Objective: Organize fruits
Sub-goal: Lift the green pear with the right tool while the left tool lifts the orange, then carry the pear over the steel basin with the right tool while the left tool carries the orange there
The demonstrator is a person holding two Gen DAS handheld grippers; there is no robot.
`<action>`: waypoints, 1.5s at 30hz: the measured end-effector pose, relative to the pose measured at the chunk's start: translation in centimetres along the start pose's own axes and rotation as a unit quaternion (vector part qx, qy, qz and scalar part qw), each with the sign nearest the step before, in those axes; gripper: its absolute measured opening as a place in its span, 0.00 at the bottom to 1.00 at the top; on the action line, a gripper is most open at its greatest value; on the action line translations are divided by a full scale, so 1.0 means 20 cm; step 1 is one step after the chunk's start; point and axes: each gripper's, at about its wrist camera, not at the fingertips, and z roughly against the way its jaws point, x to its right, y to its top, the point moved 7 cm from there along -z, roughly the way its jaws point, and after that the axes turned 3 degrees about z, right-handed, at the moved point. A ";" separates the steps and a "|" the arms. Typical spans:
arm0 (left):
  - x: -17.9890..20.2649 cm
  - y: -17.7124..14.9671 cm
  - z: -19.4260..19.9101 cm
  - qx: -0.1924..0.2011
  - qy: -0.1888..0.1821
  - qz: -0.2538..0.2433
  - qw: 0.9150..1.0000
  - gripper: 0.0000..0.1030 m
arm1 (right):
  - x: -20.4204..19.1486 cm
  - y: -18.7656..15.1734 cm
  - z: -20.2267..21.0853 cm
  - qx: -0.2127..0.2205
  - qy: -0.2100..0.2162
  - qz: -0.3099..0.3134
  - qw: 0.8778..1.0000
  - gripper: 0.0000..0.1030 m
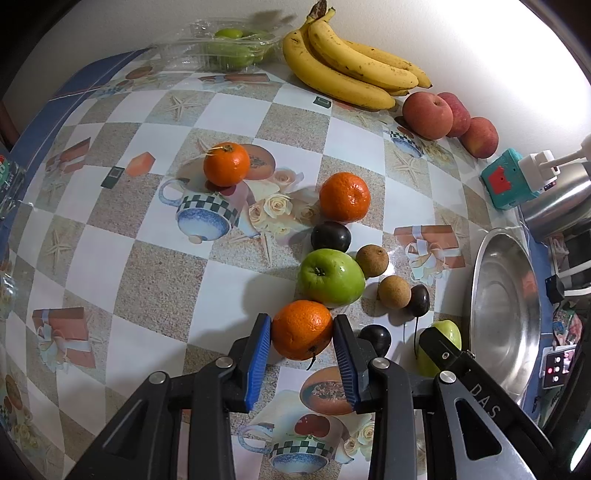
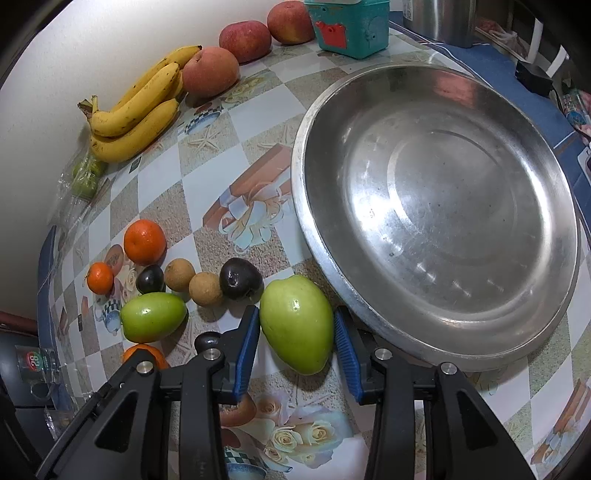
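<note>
Blue-padded jaws of the left gripper (image 1: 302,334) clamp an orange (image 1: 302,329); the right gripper (image 2: 297,328) holds a green mango (image 2: 296,324), the steel bowl (image 2: 369,325) just right of its jaws on the bench (image 2: 236,177).

The widest free area is the patterned tablecloth (image 1: 122,266) left of the fruit cluster; only one small orange (image 1: 226,164) stands there, apart from the rest. The centre is crowded: an orange (image 1: 344,196), a dark plum (image 1: 330,236), a green apple (image 1: 331,277) and two brown round fruits (image 1: 372,260) lie touching or just beside one another, leaving no passage between them. The right side is closed by the steel basin (image 2: 439,206), whose interior is unoccupied. The far edge along the wall is blocked by bananas (image 1: 347,70), red apples (image 1: 427,114), a clear plastic box (image 1: 221,48) and a teal box (image 2: 351,26).
</note>
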 end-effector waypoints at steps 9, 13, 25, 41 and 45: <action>-0.01 0.00 0.01 0.004 0.003 0.002 1.000 0.36 | -0.02 -0.03 0.04 0.004 0.018 0.011 1.000 0.41; -0.01 0.01 0.02 0.011 0.008 0.002 1.000 0.36 | -0.03 -0.03 0.10 0.014 0.031 0.011 0.999 0.41; 0.04 0.04 0.11 0.040 0.009 -0.012 0.999 0.36 | -0.03 0.04 0.28 0.061 0.040 0.020 0.997 0.41; 0.34 0.14 0.15 0.058 -0.006 -0.067 0.996 0.36 | 0.13 0.18 0.31 0.081 0.019 0.003 0.997 0.41; 0.46 0.13 0.15 0.055 -0.021 -0.089 0.994 0.36 | 0.24 0.21 0.31 0.086 0.005 -0.017 0.996 0.41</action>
